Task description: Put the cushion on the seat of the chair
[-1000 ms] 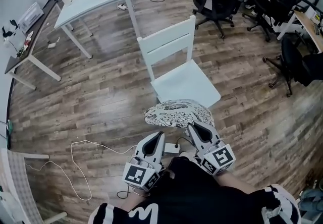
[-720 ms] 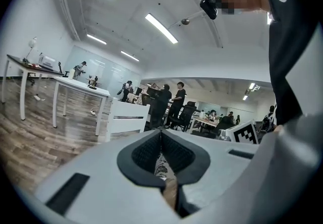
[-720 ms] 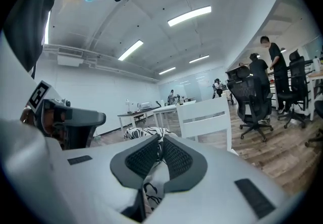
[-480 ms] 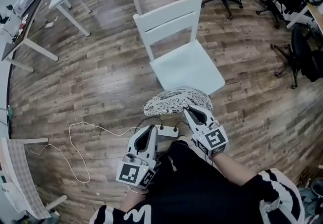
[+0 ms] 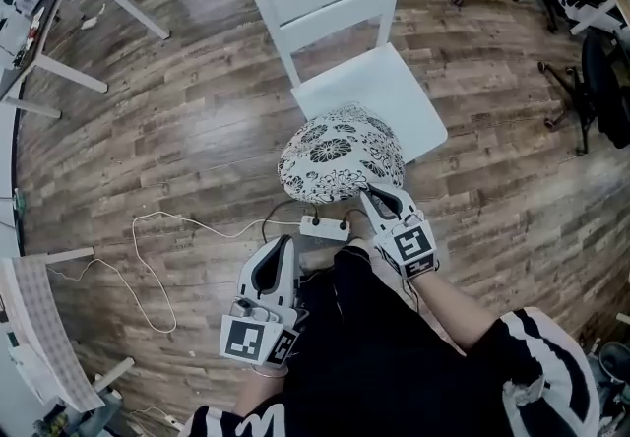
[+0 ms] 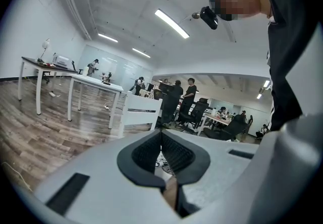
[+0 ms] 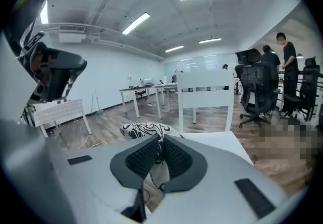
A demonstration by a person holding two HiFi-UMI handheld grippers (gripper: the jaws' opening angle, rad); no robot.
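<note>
Location: open-plan office, used as work space. Evidence: one large room with long ceiling strip lights (image 6: 171, 22) and a wood-plank floor (image 5: 187, 120). White tables (image 6: 96, 82) stand in rows, one dark table (image 6: 43, 62) carrying small equipment. Black swivel office chairs (image 7: 255, 89) are grouped at desks on my right. Several people (image 6: 191, 92) stand among them at the far end. A power strip (image 5: 322, 227) lies on the floor by my feet.

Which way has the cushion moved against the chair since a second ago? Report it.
Yes. The cushion, gripped by the right tongs, has moved forward toward the chair seat and now overlaps its near edge in the head view.
</note>
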